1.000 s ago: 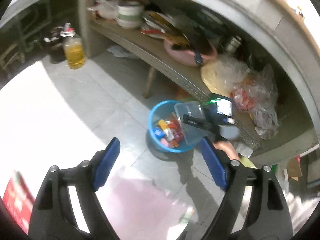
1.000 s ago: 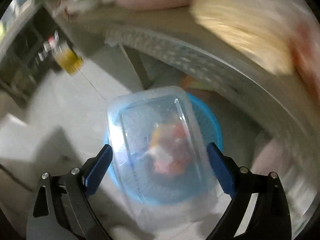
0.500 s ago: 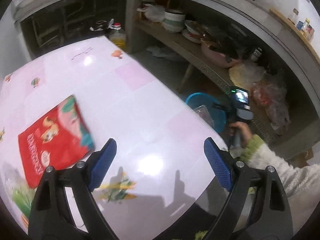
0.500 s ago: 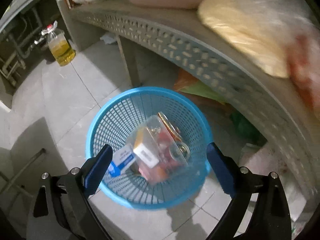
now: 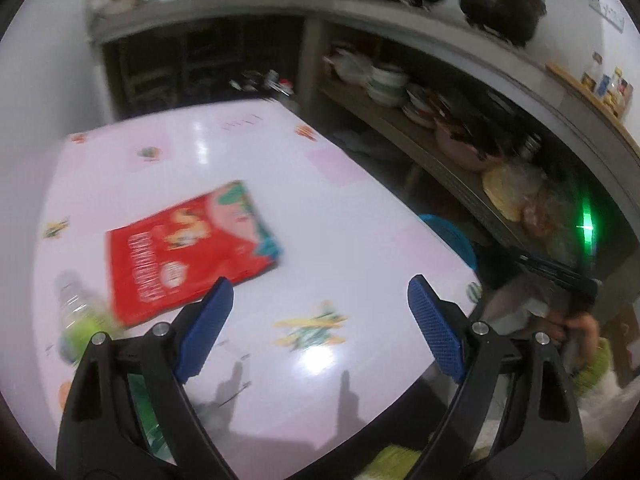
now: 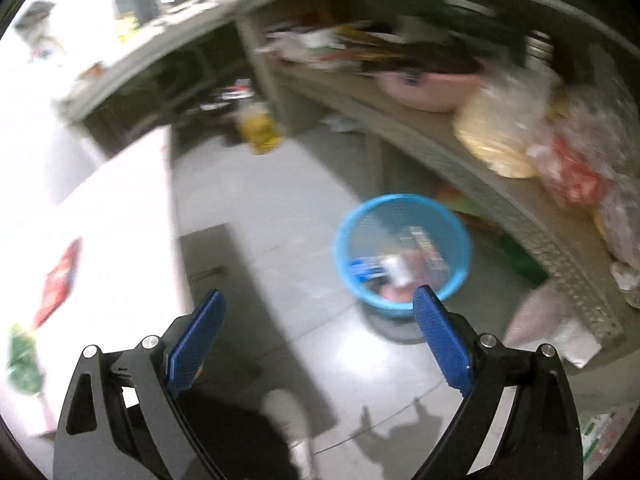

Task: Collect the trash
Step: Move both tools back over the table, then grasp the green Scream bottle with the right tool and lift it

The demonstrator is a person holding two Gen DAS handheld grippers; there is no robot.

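Left gripper (image 5: 318, 306): jaws spread wide, empty, above pink table (image 5: 360, 216). Red packet (image 5: 188, 248) flat on table, ahead-left of the gripper; a blurred bottle (image 5: 76, 312) touches its left corner. Right gripper (image 6: 316, 316): jaws spread wide, empty, over grey floor (image 6: 280, 208). Blue bin (image 6: 402, 248) on floor ahead-right, beside low shelf (image 6: 460, 160), holding mixed trash; contents blurred. Pink basin (image 6: 428, 88) on shelf

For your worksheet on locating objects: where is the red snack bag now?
In the left wrist view, the red snack bag lies flat on the pink table, left of centre.
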